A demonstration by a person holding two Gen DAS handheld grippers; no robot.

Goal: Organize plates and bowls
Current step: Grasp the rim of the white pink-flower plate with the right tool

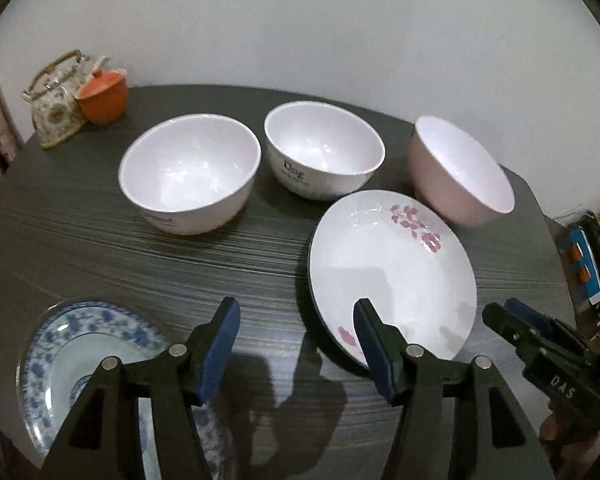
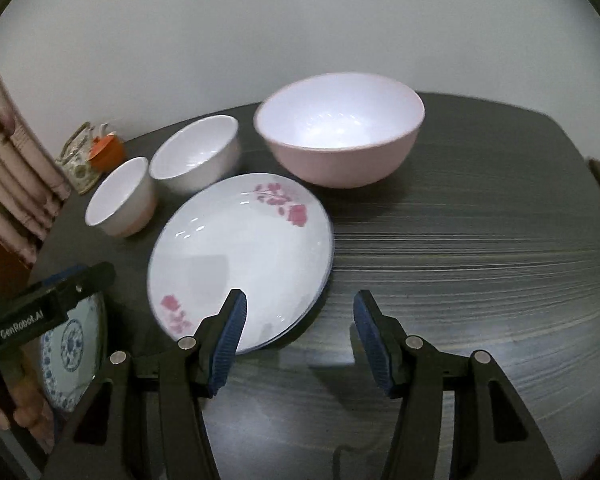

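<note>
Nearest to the left gripper (image 1: pixel 296 344), its two blue-padded jaws stand apart with only bare table (image 1: pixel 140 256) between them; they hold nothing and touch nothing. Below its left finger lies the blue patterned plate (image 1: pixel 60 340), flat on the dark wood-grain surface, partly hidden under the gripper body. Just beside its right finger lies the white plate with pink flowers (image 1: pixel 392 268), also flat and face up; in this view it looks oval, with its long axis running from the near edge toward the far right, one flower sprig at the far end and a smaller one at the near end. The right gripper (image 2: pixel 298 336) is also open about halfway and empty: its left pad hangs over the near rim of the flower plate, and whether it touches the rim I cannot tell; its right pad is over bare table. Farther back stand three bowls, all upright with mouths up: a white bowl (image 1: pixel 188 176) on the left, a white bowl with dark lettering (image 1: pixel 324 152) in the middle, and a bigger pink bowl (image 1: pixel 460 172) on the right, just behind the flower plate. At the far left corner are a patterned teapot (image 1: pixel 54 108) and an orange pot (image 1: pixel 102 96), touching each other.
</note>
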